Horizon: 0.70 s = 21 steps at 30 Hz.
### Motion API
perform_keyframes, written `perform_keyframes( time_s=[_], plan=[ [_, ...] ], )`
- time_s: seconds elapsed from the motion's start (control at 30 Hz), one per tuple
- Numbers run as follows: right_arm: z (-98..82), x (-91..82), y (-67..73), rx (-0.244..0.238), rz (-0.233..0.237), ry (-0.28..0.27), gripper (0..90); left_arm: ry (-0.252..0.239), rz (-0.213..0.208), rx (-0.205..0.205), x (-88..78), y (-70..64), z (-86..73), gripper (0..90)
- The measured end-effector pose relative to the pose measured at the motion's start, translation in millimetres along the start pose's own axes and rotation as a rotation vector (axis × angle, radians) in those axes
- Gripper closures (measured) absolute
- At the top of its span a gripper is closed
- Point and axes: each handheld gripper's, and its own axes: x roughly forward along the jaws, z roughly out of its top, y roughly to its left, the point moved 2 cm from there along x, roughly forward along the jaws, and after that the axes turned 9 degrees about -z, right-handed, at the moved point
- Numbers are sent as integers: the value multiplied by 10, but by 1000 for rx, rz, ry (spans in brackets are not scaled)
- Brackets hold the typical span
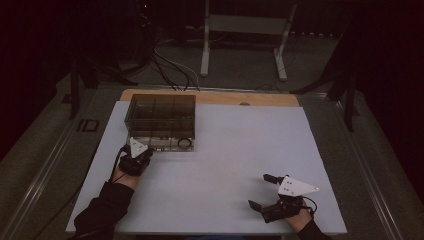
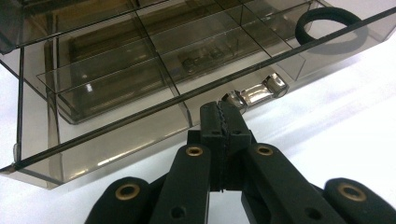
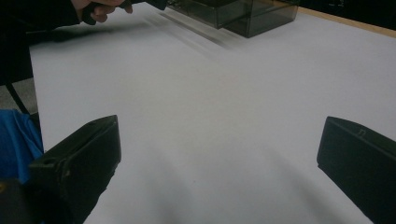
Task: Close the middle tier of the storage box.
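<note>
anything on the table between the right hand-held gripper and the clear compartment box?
Nothing: in the high view, bare white tabletop runs from the right hand-held gripper to the smoky clear plastic compartment box. The right gripper view shows the same.

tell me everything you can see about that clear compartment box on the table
The box is smoky see-through plastic, split by thin walls into a grid of compartments. It sits flat at the white table's far left. A black ring lies in one corner compartment. A shiny metal latch is on its front edge, where the shut left gripper meets it.
</note>
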Motion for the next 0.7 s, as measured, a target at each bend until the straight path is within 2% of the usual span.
perform_keyframes(
  time_s=[0.7],
  plan=[
    [-1,-2,-1,1,0,1,0,2,5,5,42,16,30,900]
  ],
)
